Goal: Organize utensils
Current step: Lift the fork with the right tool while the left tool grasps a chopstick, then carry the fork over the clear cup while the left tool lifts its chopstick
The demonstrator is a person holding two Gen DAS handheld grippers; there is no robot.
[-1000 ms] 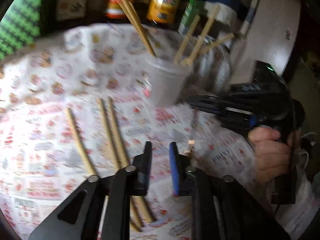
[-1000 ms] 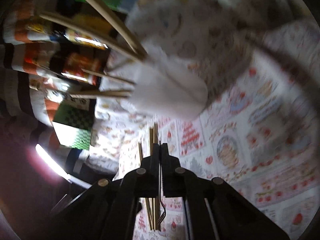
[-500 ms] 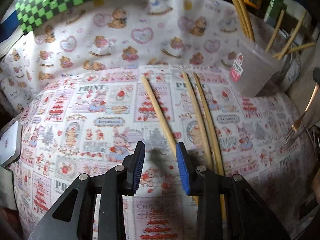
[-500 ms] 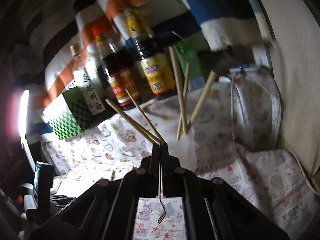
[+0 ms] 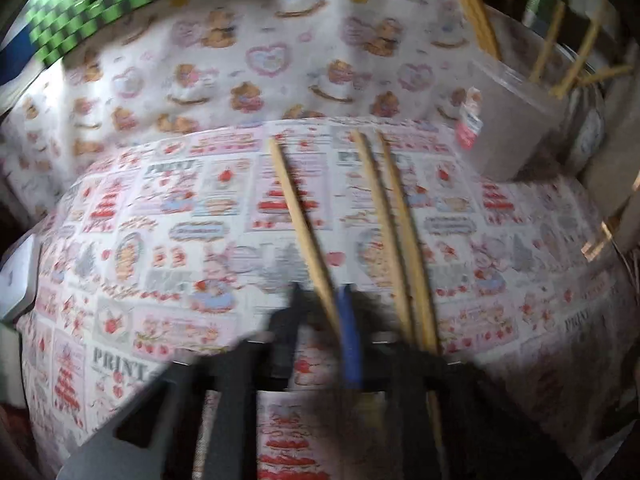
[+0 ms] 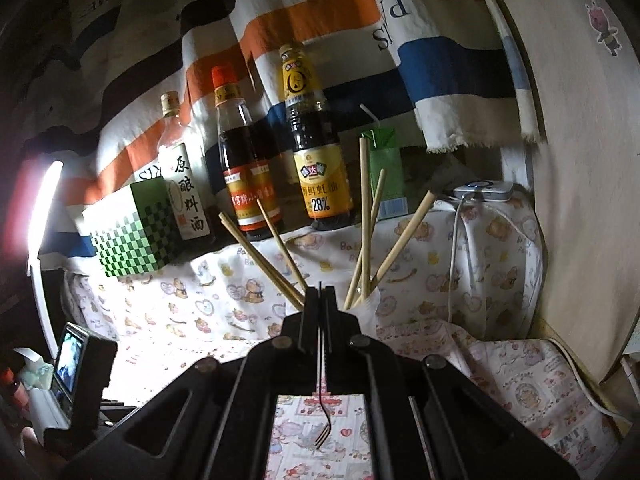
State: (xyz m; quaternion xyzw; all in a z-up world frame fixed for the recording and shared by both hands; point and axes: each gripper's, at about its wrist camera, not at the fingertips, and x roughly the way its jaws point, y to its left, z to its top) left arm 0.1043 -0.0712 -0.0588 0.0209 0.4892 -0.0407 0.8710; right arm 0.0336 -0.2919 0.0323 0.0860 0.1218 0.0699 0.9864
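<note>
Since the earlier frames, the left gripper (image 5: 320, 300) has descended and its jaws have just been closing onto 1 chopstick (image 5: 298, 220), now clamped between them. 2 further chopsticks (image 5: 394, 232) lie just beside it at 3 o'clock on the printed cloth (image 5: 160, 220). A translucent cup (image 5: 508, 120) stands at 2 o'clock. The right gripper (image 6: 320, 292) stays pressed together on a fork (image 6: 323, 420), tines hanging at 6 o'clock, facing 3 sauce bottles (image 6: 316, 152) at 12 o'clock.

Left gripper (image 5: 320, 300) tilts steeply down, jaws just closing on a chopstick (image 5: 300, 224); right gripper (image 6: 320, 292) points near level, clamped on a fork (image 6: 322, 412).
</note>
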